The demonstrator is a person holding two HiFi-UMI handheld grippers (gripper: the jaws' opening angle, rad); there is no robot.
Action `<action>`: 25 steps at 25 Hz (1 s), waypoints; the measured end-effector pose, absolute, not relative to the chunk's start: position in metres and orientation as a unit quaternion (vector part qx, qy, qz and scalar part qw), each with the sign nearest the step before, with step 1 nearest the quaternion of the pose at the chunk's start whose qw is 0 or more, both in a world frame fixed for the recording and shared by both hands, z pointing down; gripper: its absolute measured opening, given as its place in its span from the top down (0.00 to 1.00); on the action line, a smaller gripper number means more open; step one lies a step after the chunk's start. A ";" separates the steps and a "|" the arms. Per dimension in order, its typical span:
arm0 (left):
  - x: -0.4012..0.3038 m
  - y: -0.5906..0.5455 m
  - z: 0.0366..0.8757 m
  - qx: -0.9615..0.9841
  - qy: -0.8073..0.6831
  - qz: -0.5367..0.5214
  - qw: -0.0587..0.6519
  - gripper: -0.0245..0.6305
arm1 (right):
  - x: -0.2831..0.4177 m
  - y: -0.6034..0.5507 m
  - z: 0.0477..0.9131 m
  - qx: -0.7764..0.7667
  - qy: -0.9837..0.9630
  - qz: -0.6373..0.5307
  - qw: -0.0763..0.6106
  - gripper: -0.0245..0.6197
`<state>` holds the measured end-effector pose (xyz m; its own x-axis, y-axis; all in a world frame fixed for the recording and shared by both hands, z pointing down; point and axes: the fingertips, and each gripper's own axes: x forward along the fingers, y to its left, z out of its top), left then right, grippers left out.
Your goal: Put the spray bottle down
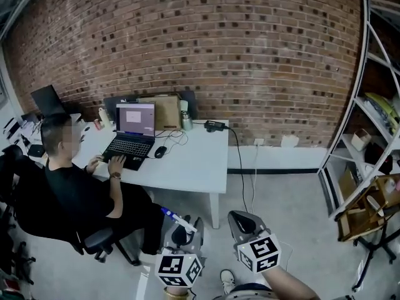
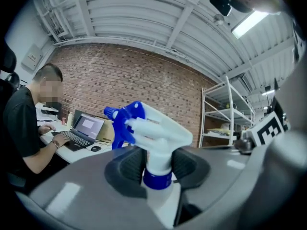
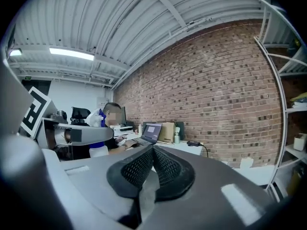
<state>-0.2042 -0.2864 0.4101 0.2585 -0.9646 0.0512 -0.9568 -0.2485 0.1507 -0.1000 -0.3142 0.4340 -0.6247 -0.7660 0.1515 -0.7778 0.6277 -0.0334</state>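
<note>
A white spray bottle (image 2: 156,138) with a blue trigger and blue collar stands upright between the pads of my left gripper (image 2: 157,169), which is shut on its neck. In the head view the bottle's head (image 1: 175,217) shows just beyond the left gripper (image 1: 181,233), low in the picture over the grey floor. My right gripper (image 1: 240,220) is beside it to the right. Its pads (image 3: 139,166) meet with nothing between them, so the right gripper (image 3: 152,164) is shut and empty. The right gripper view also catches the bottle (image 3: 98,121) at its left.
A white desk (image 1: 194,161) with a laptop (image 1: 132,133) and a cardboard box (image 1: 164,111) stands ahead against the brick wall. A person (image 1: 69,192) sits at it on an office chair. A metal shelf (image 1: 369,105) and a wooden stand (image 1: 369,211) are at the right.
</note>
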 end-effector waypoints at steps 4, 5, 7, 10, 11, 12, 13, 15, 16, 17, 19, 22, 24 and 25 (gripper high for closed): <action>-0.211 -0.358 0.408 0.788 -0.611 -0.022 0.071 0.77 | -0.109 -0.382 0.432 0.426 -0.902 0.044 0.065 0.96; -0.213 -0.376 0.409 0.788 -0.612 -0.020 0.070 0.77 | -0.111 -0.398 0.432 0.425 -0.902 0.044 0.066 0.96; -0.216 -0.411 0.409 0.787 -0.613 -0.015 0.069 0.77 | -0.116 -0.428 0.431 0.424 -0.902 0.042 0.069 0.96; -0.217 -0.459 0.408 0.789 -0.611 -0.007 0.066 0.77 | -0.123 -0.468 0.429 0.421 -0.903 0.043 0.075 0.96; -0.217 -0.475 0.407 0.789 -0.611 -0.006 0.063 0.77 | -0.124 -0.481 0.429 0.419 -0.903 0.044 0.078 0.96; -0.217 -0.490 0.407 0.790 -0.610 -0.006 0.060 0.77 | -0.126 -0.493 0.430 0.419 -0.904 0.045 0.080 0.96; -0.217 -0.505 0.407 0.791 -0.609 -0.007 0.057 0.77 | -0.127 -0.505 0.431 0.419 -0.903 0.046 0.081 0.96; -0.218 -0.533 0.411 0.794 -0.606 -0.009 0.051 0.77 | -0.129 -0.530 0.434 0.424 -0.901 0.046 0.080 0.96; -0.219 -0.547 0.414 0.795 -0.605 -0.009 0.049 0.77 | -0.130 -0.542 0.434 0.427 -0.900 0.046 0.079 0.96; -0.220 -0.561 0.417 0.795 -0.605 -0.009 0.047 0.77 | -0.131 -0.554 0.434 0.431 -0.898 0.045 0.078 0.96; -0.222 -0.586 0.424 0.795 -0.605 -0.007 0.046 0.77 | -0.132 -0.576 0.436 0.436 -0.895 0.046 0.077 0.96; -0.223 -0.619 0.436 0.792 -0.608 0.001 0.053 0.77 | -0.132 -0.598 0.446 0.442 -0.892 0.054 0.080 0.96; -0.223 -0.636 0.443 0.791 -0.609 0.005 0.056 0.77 | -0.133 -0.608 0.456 0.442 -0.891 0.063 0.085 0.96; -0.222 -0.643 0.446 0.790 -0.610 0.006 0.056 0.77 | -0.133 -0.611 0.461 0.441 -0.891 0.067 0.088 0.96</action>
